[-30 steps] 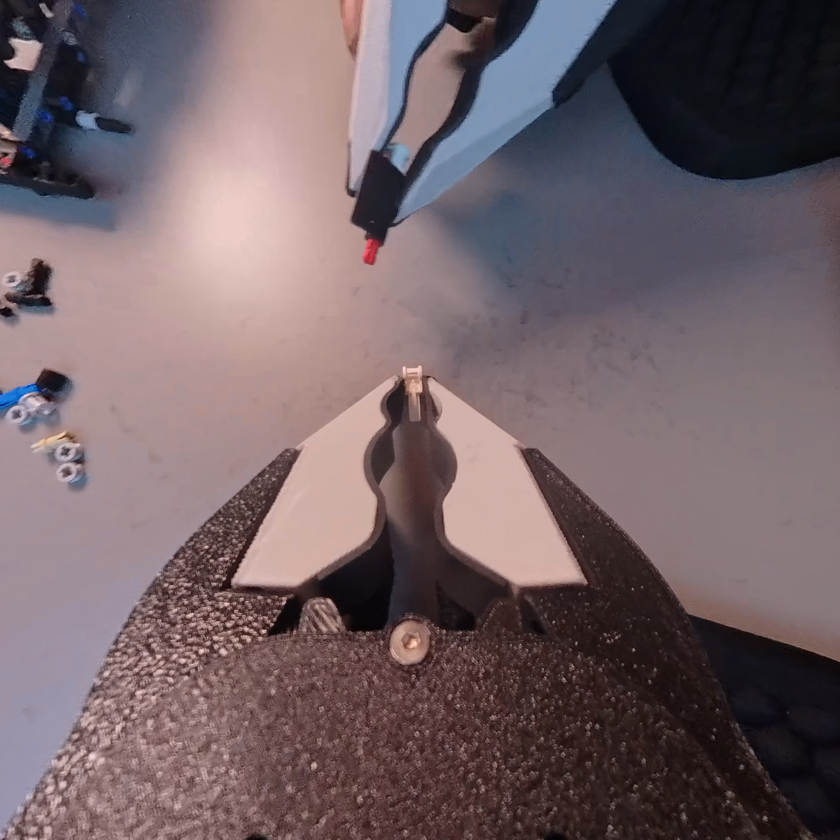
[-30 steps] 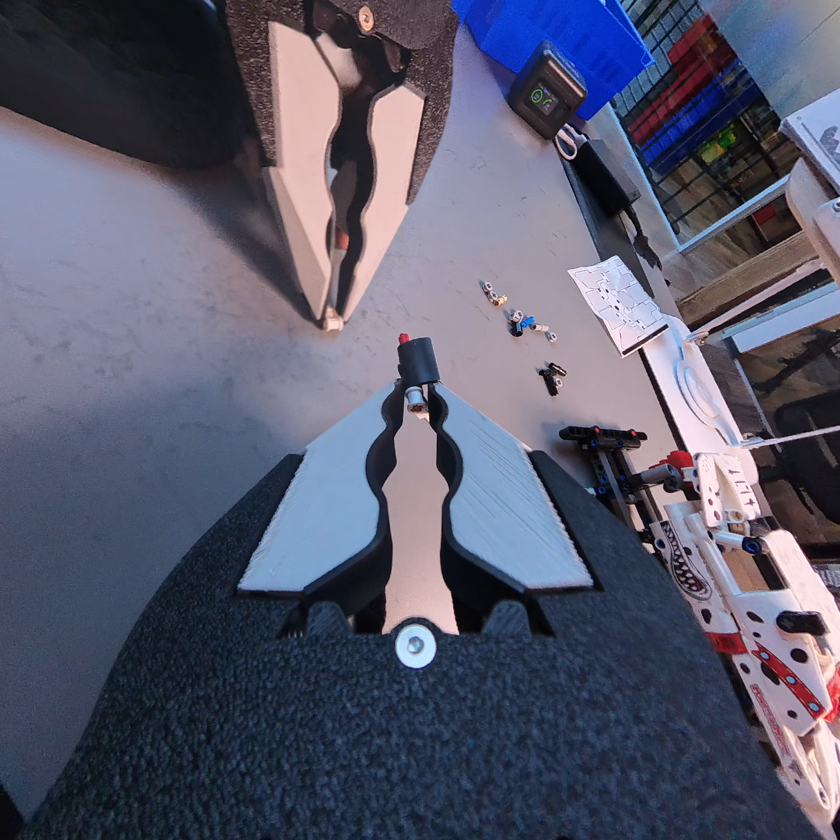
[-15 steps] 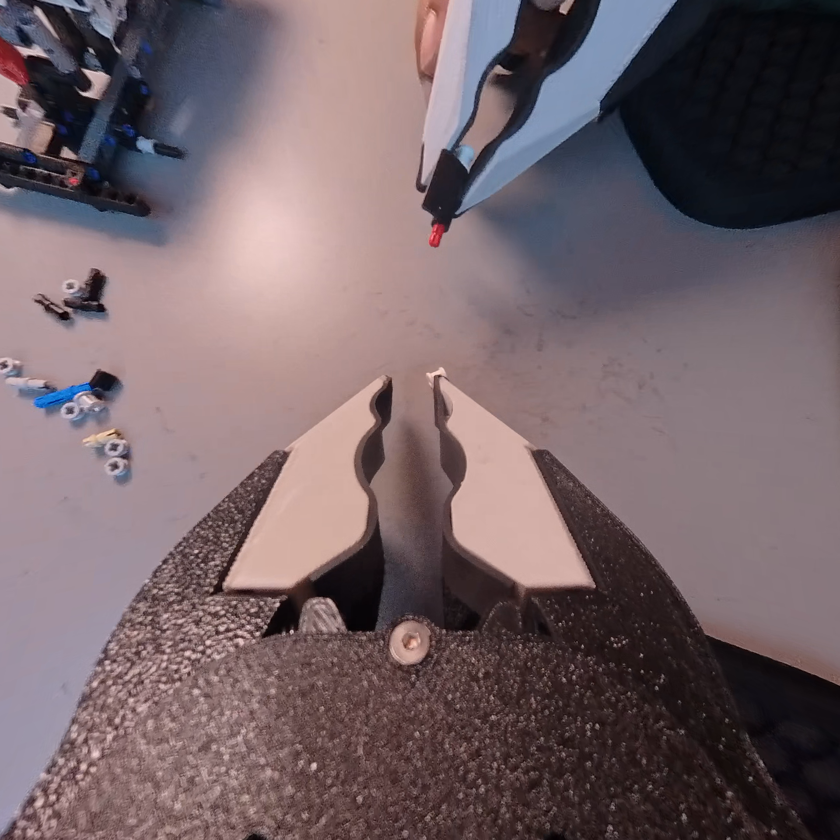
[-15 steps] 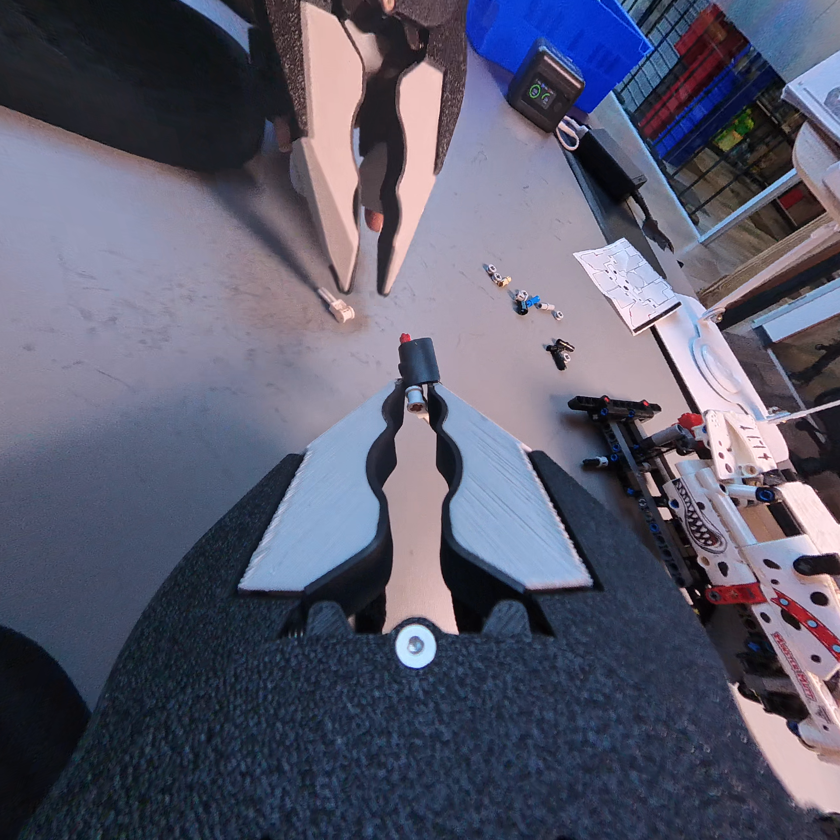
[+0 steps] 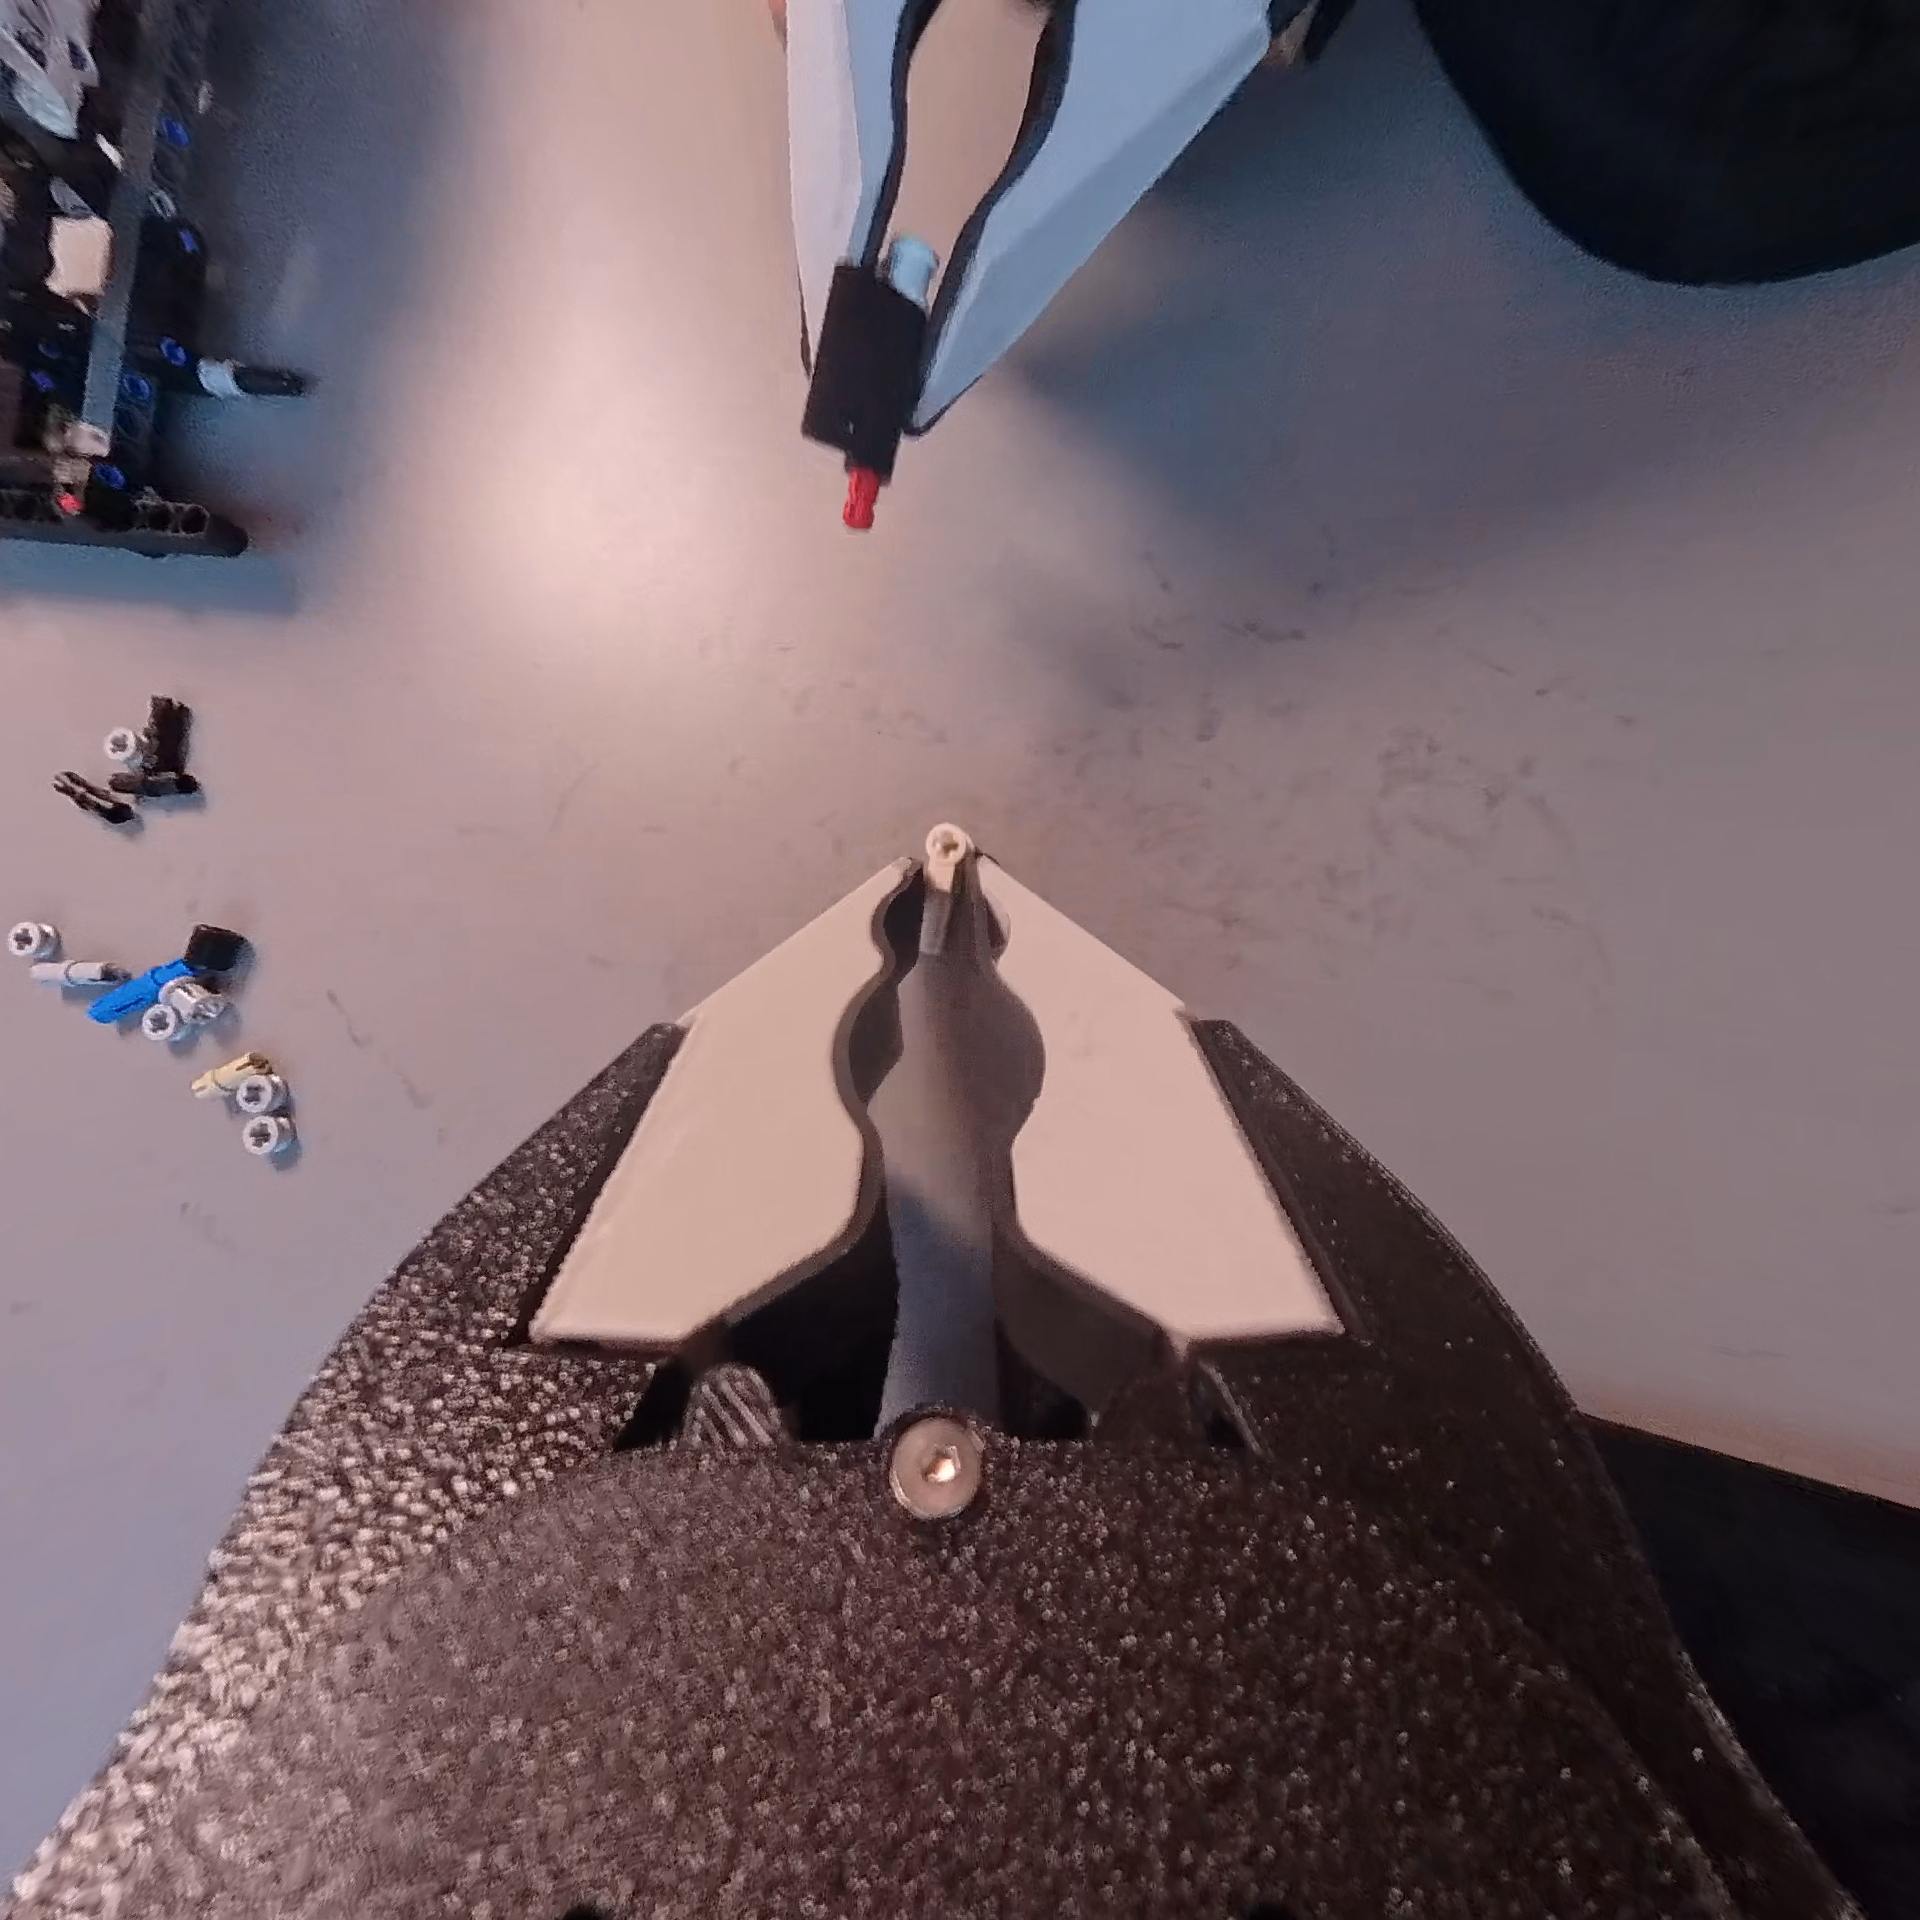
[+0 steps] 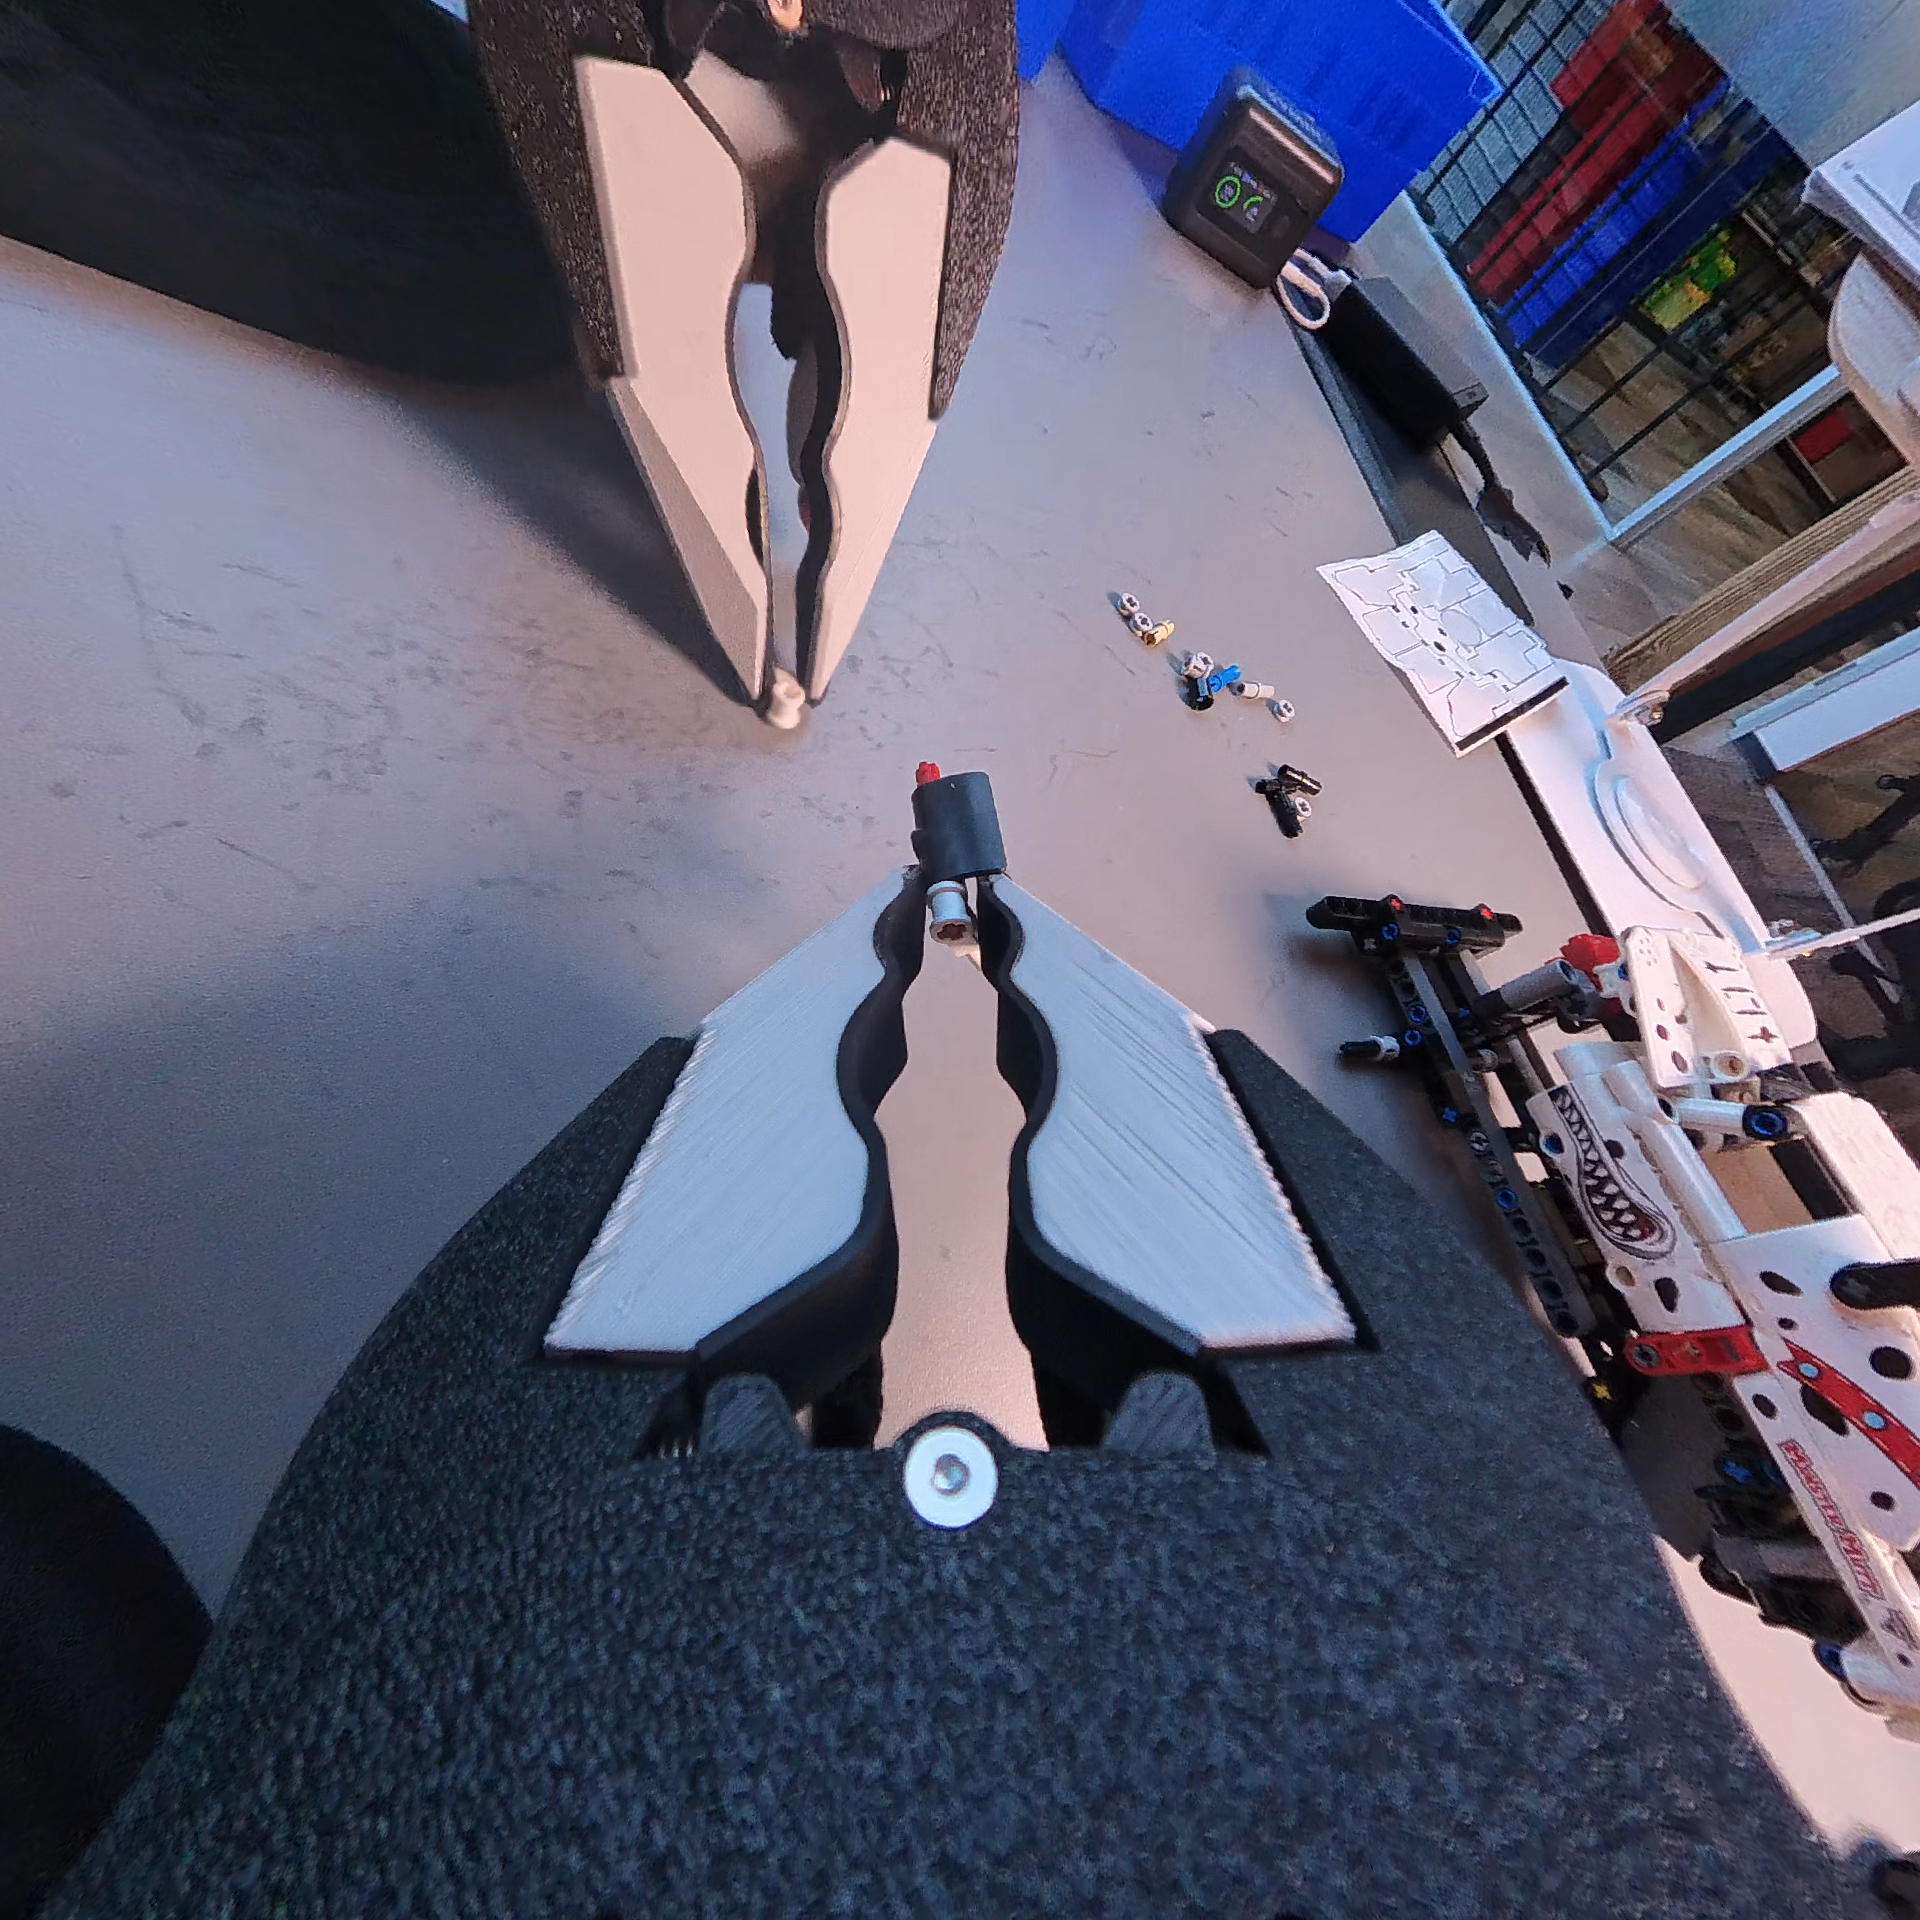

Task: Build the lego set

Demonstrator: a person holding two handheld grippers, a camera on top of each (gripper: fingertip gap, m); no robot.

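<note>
My left gripper [image 5: 943, 868] is shut on a small white pin [image 5: 943, 854], whose round end sticks out past the fingertips. It also shows in the right wrist view [image 6: 781, 698], tips down near the table, with the white pin [image 6: 781, 713] between them. My right gripper [image 6: 948, 896] is shut on a small assembly: a black cylinder piece [image 6: 958, 823] with a red axle tip [image 6: 925, 773] and a light grey connector [image 6: 950, 906]. In the left wrist view the right gripper [image 5: 883, 416] hangs at the top, the black piece [image 5: 864, 369] pointing toward my left fingertips.
The partly built white, spotted lego model with a black beam frame [image 6: 1621, 1122] lies at the right. Several small loose pins and bushes [image 6: 1205, 665] lie on the grey table [image 6: 312, 831], also at the left [image 5: 156, 987]. A sticker sheet [image 6: 1444, 644], a small black device [image 6: 1252, 177] and blue bins stand beyond. Spacing between my two grippers at the tips: around 8 cm.
Half a second ago my left gripper was open with the white pin lying on the table by its tip. Now it has shut on the pin. The right gripper kept its hold.
</note>
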